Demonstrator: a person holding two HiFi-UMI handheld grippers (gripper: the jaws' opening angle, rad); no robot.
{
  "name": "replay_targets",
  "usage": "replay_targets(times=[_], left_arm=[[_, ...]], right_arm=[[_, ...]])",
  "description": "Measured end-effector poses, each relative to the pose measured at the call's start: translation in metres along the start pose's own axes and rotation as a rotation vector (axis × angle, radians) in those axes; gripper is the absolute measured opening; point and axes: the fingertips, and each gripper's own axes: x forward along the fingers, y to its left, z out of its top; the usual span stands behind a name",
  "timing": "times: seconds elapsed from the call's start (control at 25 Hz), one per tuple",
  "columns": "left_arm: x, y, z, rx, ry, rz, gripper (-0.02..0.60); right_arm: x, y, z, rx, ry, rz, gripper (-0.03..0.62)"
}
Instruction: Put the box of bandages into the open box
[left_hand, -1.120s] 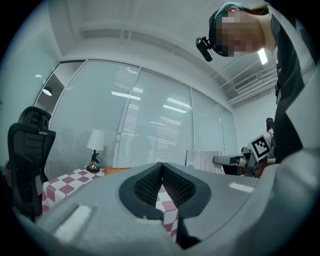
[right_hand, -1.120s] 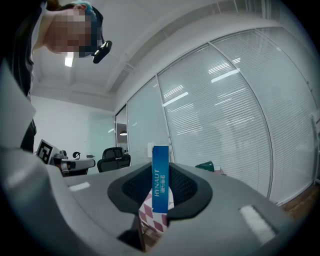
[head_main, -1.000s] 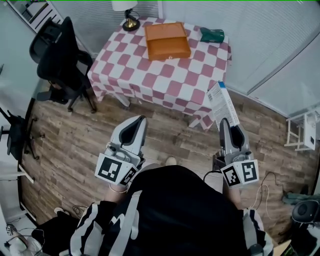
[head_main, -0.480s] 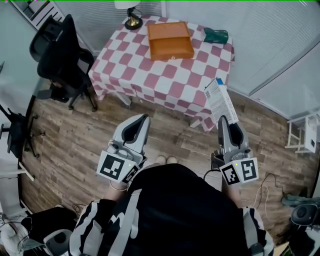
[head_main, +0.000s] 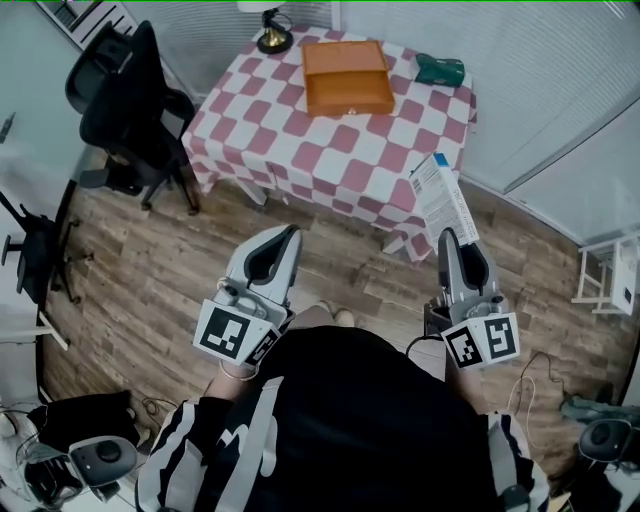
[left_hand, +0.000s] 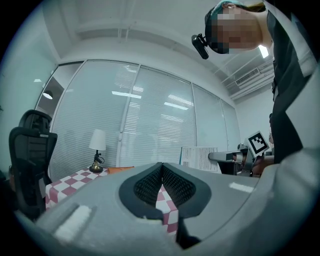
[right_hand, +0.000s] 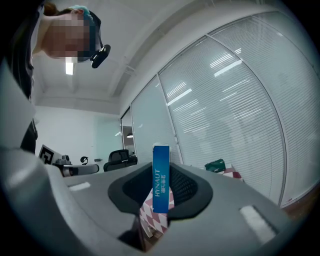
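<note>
My right gripper (head_main: 447, 238) is shut on the box of bandages (head_main: 443, 198), a flat white box with a blue end that sticks up out of the jaws, level with the table's near right corner. In the right gripper view the blue edge of the box (right_hand: 161, 179) stands upright between the pads. An orange box (head_main: 347, 77) lies at the far side of the checkered table (head_main: 330, 150), and from above its top looks flat. My left gripper (head_main: 287, 235) is shut on nothing, its tips meeting (left_hand: 161, 167). Both grippers hang over the wooden floor, short of the table.
A small lamp (head_main: 272, 40) stands at the table's far left corner and a green packet (head_main: 440, 70) lies at its far right. A black office chair (head_main: 125, 100) stands left of the table. A white rack (head_main: 605, 270) stands at the right, and glass walls with blinds run behind.
The head view has drifted slightly, so the table sits a bit further right in the picture. Both grippers keep their pose, and the box stays in the right jaws.
</note>
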Motion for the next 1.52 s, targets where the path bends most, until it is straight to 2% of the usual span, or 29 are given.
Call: replay_targets(times=[0.24, 0.56, 1.52], left_arm=[[-0.005, 0.001, -0.009, -0.012, 0.032, 0.016, -0.005], [0.003, 0.012, -0.011, -0.013, 0.017, 0.01, -0.005], [0.117, 0.095, 0.0, -0.003, 0.001, -0.04, -0.005]], right_arm=[[0.0, -0.002, -0.004, 0.011, 0.003, -0.003, 0.072], [0.006, -0.009, -0.008, 0.009, -0.001, -0.027, 0.072], [0.126, -0.051, 0.003, -0.016, -0.014, -0.05, 0.072]])
